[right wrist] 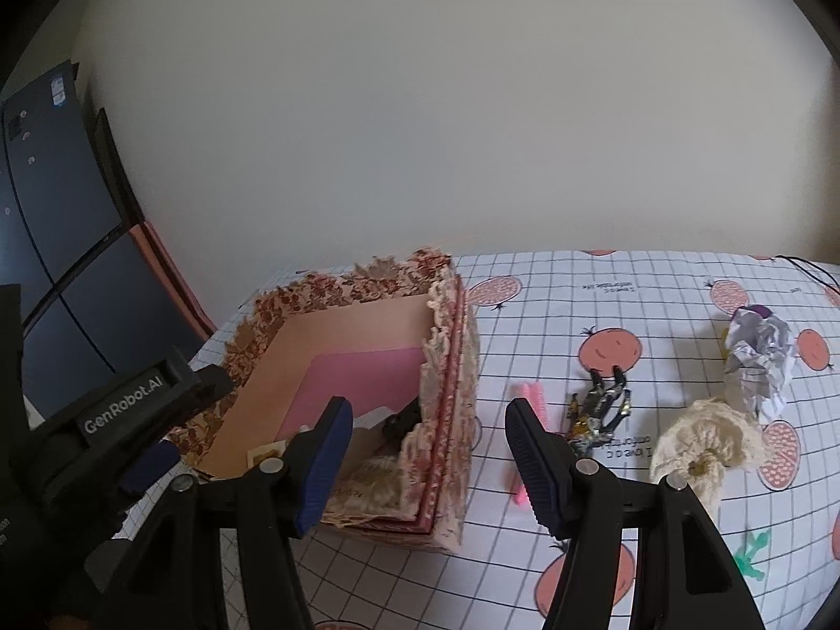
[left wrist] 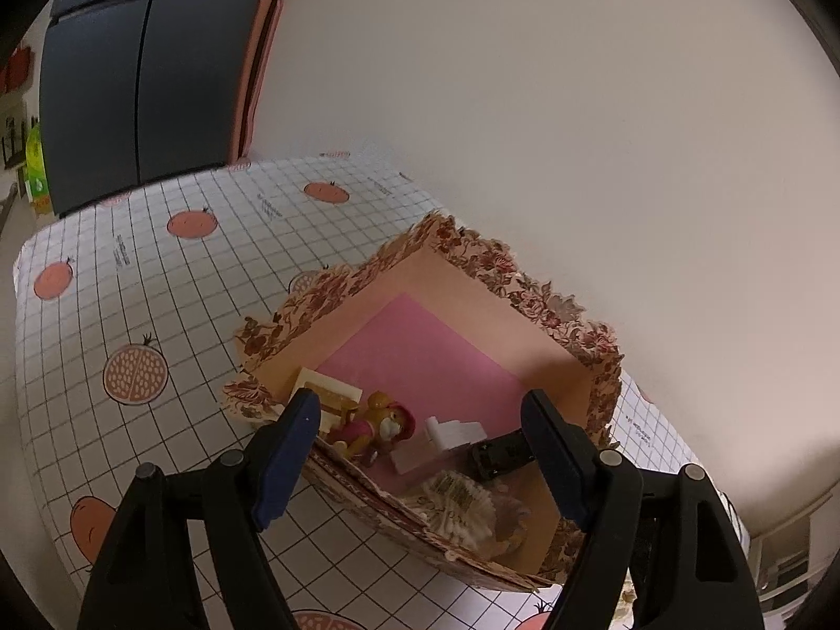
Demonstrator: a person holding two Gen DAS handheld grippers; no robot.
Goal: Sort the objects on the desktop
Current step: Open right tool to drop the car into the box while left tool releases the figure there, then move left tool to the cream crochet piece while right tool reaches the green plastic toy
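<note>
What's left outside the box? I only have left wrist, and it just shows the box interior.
Observer: Right wrist shows a pink comb-like piece on the tablecloth, just right of the box.
Operator: Anything else?
Observer: A dark metallic clip, a cream crocheted piece and a crumpled paper ball further right.
Operator: Right hand-held gripper holding something?
Observer: No, the right hand-held gripper is open and empty, above the box's right wall.
</note>
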